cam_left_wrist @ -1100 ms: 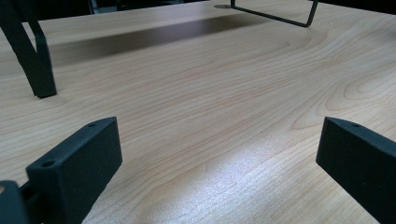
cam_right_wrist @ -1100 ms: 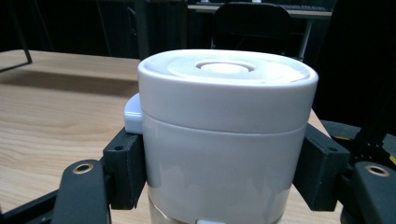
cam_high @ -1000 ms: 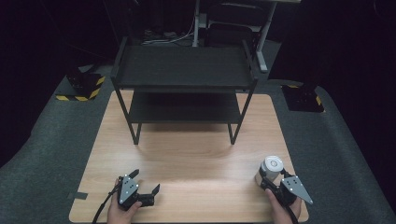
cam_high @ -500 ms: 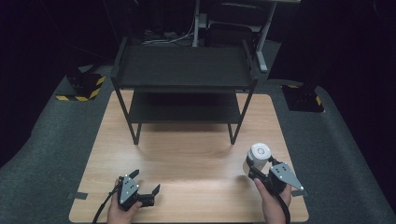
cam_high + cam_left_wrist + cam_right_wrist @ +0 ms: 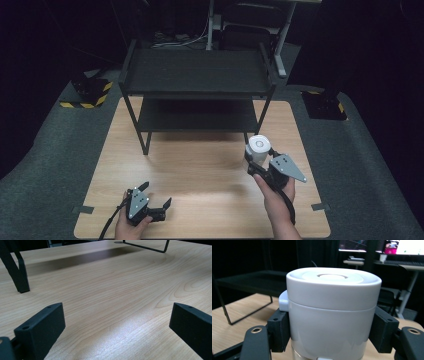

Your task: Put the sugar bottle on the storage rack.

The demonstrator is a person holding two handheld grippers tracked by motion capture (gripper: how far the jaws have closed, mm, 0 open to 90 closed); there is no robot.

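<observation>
A white cylindrical cup with a lid (image 5: pixel 258 148) hangs above the wooden table (image 5: pixel 200 165), held upright in my right gripper (image 5: pixel 255 161) just in front of the black two-tier shelf rack (image 5: pixel 197 80). In the right gripper view the white cup (image 5: pixel 332 312) is clamped between both black pads (image 5: pixel 279 330), with the rack's top shelf behind it at the left. My left gripper (image 5: pixel 156 197) rests low near the table's front left edge, jaws wide apart. In the left gripper view its fingers (image 5: pixel 41 327) spread over bare wood with nothing between them.
The rack stands at the back of the table, its legs (image 5: pixel 18 272) and lower shelf (image 5: pixel 195 116) over the far half. Grey carpet (image 5: pixel 365 165) surrounds the table. Yellow-black striped blocks (image 5: pixel 87 92) sit on the floor at both back corners. Tape strips (image 5: pixel 82 209) mark the table's front corners.
My right gripper has carried the white cup up and to the left, away from the front right corner toward the rack. The left gripper has stayed in place.
</observation>
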